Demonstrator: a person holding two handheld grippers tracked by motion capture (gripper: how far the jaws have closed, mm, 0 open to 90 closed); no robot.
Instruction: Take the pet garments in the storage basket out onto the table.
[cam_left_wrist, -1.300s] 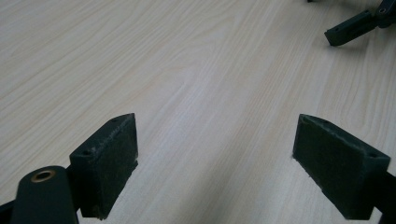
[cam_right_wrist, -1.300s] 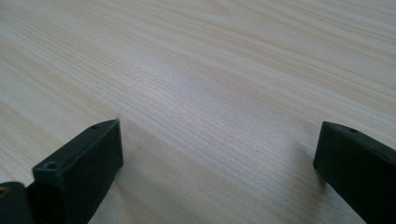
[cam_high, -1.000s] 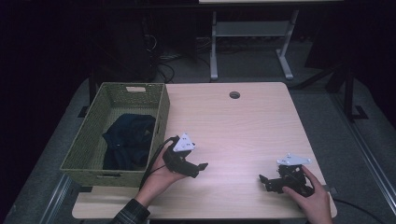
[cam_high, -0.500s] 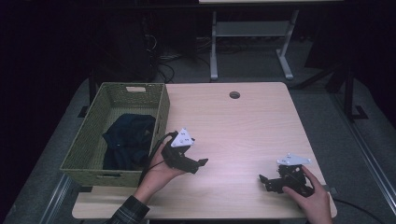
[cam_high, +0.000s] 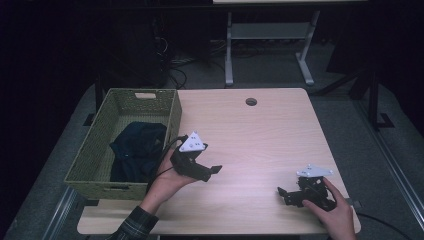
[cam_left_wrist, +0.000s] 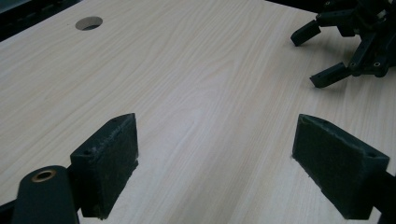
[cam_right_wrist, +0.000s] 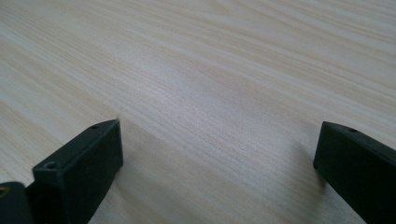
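My left gripper (cam_high: 212, 172) is held in a hand a little above the wooden table (cam_high: 260, 145), just right of the basket, with its jaws pointing right. In the left gripper view its jaws (cam_left_wrist: 229, 163) stand wide apart with only bare wood between them, and the right gripper (cam_left_wrist: 309, 58) shows farther off at the top right. My right gripper (cam_high: 283, 196) rests low at the table's near right corner under a hand, jaws pointing left. The right gripper view has its jaws (cam_right_wrist: 215, 163) open over bare tabletop.
A green woven basket (cam_high: 172, 120) stands at the table's left edge with a dark cloth (cam_high: 137, 150) lying inside. A round cable hole (cam_high: 251, 101) sits near the table's far edge. A metal stand and cables are on the floor beyond.
The left gripper has risen and drifted slightly away from the near edge. The right gripper and its hand have stayed in place.
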